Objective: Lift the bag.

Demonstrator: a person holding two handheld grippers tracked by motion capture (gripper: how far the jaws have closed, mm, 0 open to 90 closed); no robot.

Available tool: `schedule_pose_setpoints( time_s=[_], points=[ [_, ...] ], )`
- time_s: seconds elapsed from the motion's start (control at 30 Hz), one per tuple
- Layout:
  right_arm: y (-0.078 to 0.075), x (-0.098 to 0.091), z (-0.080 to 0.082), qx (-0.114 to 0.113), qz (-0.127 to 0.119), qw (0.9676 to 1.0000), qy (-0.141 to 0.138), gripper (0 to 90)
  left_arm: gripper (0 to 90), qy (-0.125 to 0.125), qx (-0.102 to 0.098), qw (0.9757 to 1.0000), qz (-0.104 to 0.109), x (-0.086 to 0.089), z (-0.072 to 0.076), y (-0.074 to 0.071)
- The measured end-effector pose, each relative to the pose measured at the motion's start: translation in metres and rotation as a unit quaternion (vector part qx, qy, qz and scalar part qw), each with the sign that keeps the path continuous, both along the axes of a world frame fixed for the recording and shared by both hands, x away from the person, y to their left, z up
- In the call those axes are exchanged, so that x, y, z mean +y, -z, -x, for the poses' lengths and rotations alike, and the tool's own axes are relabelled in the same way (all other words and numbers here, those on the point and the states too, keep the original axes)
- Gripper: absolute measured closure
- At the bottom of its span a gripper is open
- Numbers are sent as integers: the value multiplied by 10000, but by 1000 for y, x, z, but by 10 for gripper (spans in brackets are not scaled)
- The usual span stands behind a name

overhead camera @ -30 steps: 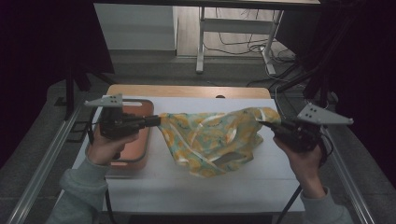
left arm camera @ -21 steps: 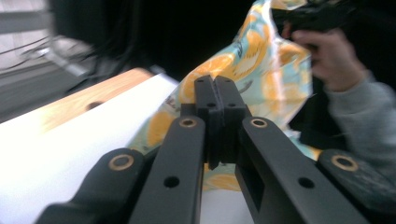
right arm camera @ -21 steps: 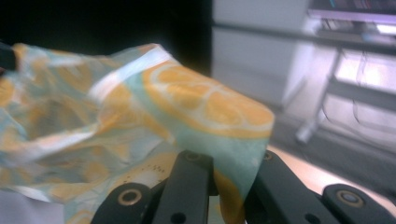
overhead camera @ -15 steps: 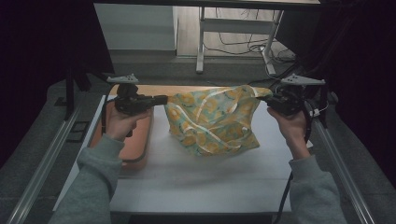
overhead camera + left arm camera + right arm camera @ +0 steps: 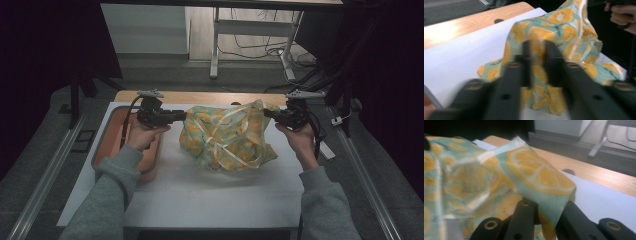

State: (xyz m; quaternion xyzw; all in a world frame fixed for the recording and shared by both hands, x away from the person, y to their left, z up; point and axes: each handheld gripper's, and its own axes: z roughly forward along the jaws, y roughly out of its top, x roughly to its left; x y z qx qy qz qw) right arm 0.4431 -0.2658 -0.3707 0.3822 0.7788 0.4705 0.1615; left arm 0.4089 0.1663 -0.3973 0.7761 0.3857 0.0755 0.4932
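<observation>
Both hands have lowered the soft, light cloth [image 5: 225,137] (lemon print) onto the counter [image 5: 200,195]; left gripper [image 5: 537,53] jaws have just opened with cloth between, right gripper [image 5: 549,212] jaws probably pinch a corner.

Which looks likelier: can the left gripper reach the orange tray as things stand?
Probably yes. The left gripper hovers just beside the orange tray, nothing between them, though its jaws first need to clear the citrus-print cloth.

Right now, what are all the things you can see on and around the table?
cloth: one, teal with orange citrus slices, mid-table, far corners lifted.
tray: one, orange-brown, left side of table.
white mat: one, covering the tabletop.
wooden table: one, light brown edge at the far side.
cables: several, dark, on the floor beyond.
left gripper: one, black, jaws parted around a cloth corner, just been opening.
right gripper: one, black, at the other corner, opening too.
</observation>
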Motion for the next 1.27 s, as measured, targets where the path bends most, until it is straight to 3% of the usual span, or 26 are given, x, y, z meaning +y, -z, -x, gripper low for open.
schedule_pose_setpoints(
  time_s=[0.03, 0.07, 0.13, 0.23, 0.37, 0.4, 0.5, 0.63, 0.83, 1.03, 1.27],
  points=[
    [-1, 0, 2, 0, -48, 10000, -15, 676, 303, -60, -55, 9999, -121, 1, 3, 0],
    [-2, -1, 5, -36, -74, 10000, -24, 584, 170, -85, -163, 9997, -180, 4, 8, 0],
    [-4, -5, 16, -199, -93, 9997, -81, 443, 106, -81, -327, 9992, -211, 15, 19, -1],
    [-5, -18, 31, -244, -271, 9990, -276, 358, 80, -73, -305, 9994, -140, 31, 33, 1],
    [2, -29, 42, -151, -279, 9989, -344, 336, 40, 286, -56, 9987, 412, 49, 43, 4],
    [5, -31, 42, -86, -253, 9991, -342, 336, 32, 338, -53, 9984, 460, 51, 47, 5],
    [16, -36, 46, 153, -251, 9986, -450, 320, 33, 249, -69, 9991, 333, 57, 58, 8],
    [36, -50, 70, 299, -71, 9973, -663, 311, 67, -20, -75, 10000, -39, 61, 70, 20],
    [64, -74, 94, 297, 36, 9991, -316, 324, 84, -238, -100, 9983, -516, 60, 88, 28],
    [75, -67, 93, 164, 79, 9991, -384, 346, 104, -434, -53, 9968, -668, 68, 109, 37],
    [80, -58, 95, 55, 191, 9987, -463, 357, 107, -362, 64, 9971, -671, 64, 115, 47]
  ],
)
